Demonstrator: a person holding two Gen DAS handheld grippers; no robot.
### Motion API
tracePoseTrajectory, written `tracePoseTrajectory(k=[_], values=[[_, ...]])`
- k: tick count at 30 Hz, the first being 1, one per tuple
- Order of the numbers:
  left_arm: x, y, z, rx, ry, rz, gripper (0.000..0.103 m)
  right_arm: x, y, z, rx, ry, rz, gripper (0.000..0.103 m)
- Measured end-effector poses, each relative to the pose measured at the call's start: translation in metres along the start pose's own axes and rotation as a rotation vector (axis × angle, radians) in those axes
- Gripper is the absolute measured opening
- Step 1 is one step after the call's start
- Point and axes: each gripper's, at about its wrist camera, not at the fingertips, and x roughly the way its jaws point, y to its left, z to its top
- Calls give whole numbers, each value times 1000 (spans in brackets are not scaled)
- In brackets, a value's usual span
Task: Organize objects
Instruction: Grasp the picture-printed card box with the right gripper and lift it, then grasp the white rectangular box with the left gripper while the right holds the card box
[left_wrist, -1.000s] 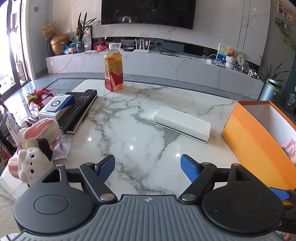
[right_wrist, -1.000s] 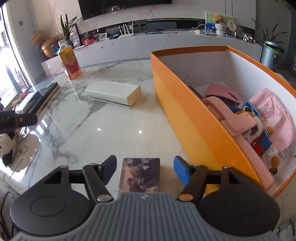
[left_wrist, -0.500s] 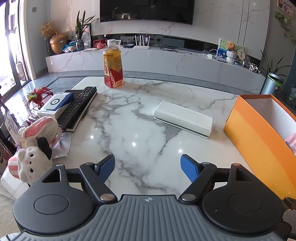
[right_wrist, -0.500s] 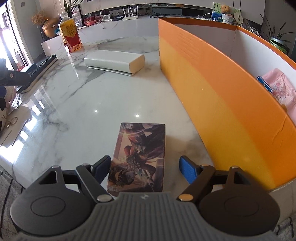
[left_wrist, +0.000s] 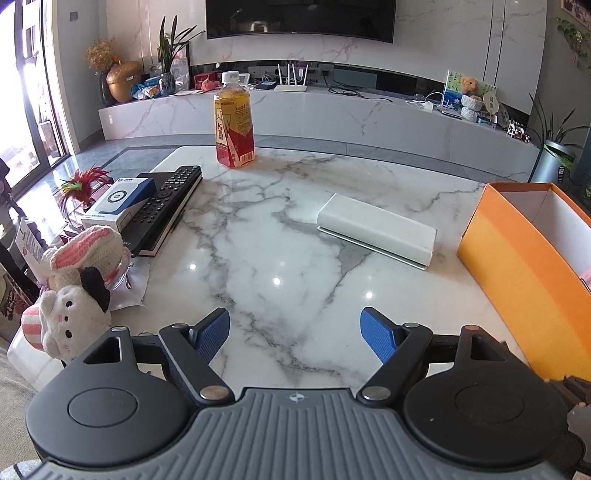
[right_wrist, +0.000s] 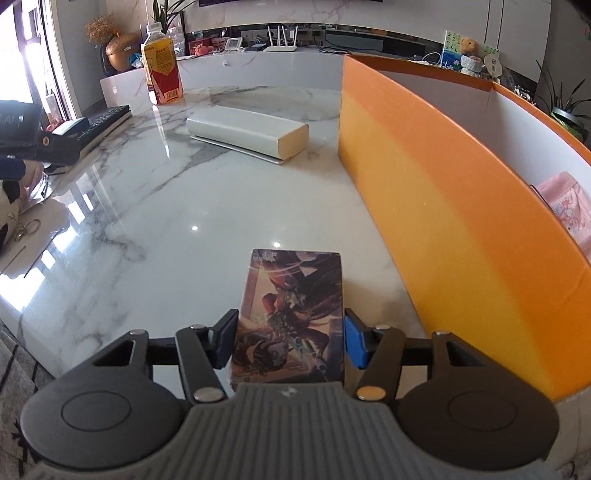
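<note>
The illustrated card box (right_wrist: 291, 317) lies flat on the desk (right_wrist: 166, 229), directly between the fingers of your right gripper (right_wrist: 290, 341); its long axis runs straight ahead along the fingers, so the jaws, closing now, meet its two long sides; the pads look at or just shy of contact. Orange bin (right_wrist: 443, 221) stands just right of that gripper; your left gripper (left_wrist: 294, 332) hangs spread wide and empty, farther off.
</note>
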Motion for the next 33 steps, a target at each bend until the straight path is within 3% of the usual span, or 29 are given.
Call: tracePoseTrajectory(k=[4,7,18,25,33], values=[[-1,-1,0,9,-2,0,92,17,6,34,13,-69,-40,60],[0,1,-1,2,5,-3,92,32,4,58,37,-105,-124,60],[6,-1,-3,12,34,-26,92,77,-3,104,128,-124,-163,60],[10,-2,-4,14,45,-21,92,96,-29,125,169,-134,-216,60],[20,-9,13,9,73,-30,92,53,-31,111,93,-147,-88,60]])
